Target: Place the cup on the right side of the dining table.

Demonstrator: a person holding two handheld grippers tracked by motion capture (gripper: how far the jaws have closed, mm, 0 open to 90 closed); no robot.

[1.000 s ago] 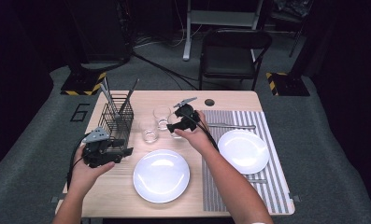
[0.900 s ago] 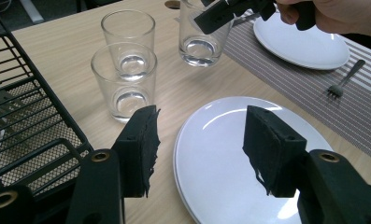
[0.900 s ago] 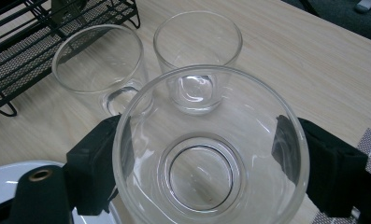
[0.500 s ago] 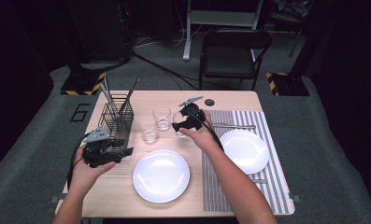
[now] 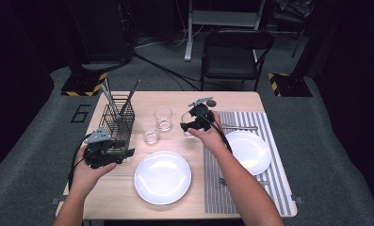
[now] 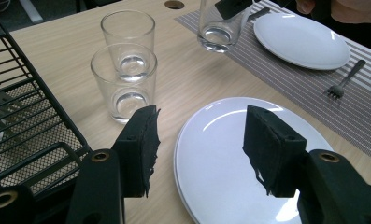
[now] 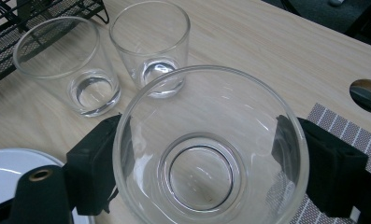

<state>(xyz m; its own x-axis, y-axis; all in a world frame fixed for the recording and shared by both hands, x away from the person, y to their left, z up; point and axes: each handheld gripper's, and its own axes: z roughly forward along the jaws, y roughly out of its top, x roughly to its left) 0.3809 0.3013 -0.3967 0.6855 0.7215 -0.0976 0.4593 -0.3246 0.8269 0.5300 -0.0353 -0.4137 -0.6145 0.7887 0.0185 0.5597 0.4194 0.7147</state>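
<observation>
A clear drinking glass is clamped between the two black jaws of the right gripper, one pad pressed against each side of its wall, and is held upright at the left edge of the striped placemat, near the middle of the wooden table. Two more empty glasses are seen standing just beside each other on the bare wood, between the held glass and the black wire rack. The left gripper is held low at the table's left side, just in front of the rack, with its jaws spread wide and nothing between them; past them a large white plate is seen. A second white plate and a fork are laid on the placemat.
</observation>
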